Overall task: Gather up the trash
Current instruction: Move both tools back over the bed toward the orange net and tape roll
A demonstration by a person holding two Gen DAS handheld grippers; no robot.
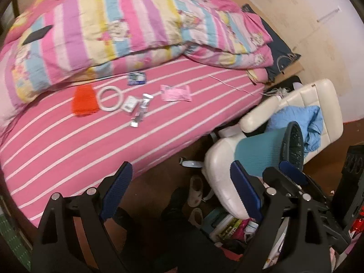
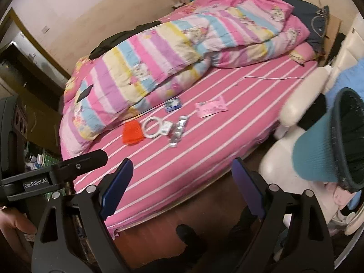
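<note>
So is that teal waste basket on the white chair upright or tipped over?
Tipped over: the teal basket lies on its side on the white chair, mouth facing the camera.

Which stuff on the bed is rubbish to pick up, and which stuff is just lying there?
Probably rubbish for the job:
- crumpled silver foil wrapper
- flat pink packet
- small blue-and-white packet
- small white square packet
- teal mesh wastebasket, lying tipped on the white chair

Probably just lying about:
- striped pink quilt
- white ring of tape
- orange knitted cloth
- thin white cable
- black phone

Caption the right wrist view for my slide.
Open right claw faces wrappers on a pink striped bed, teal wastebasket alongside.
</note>
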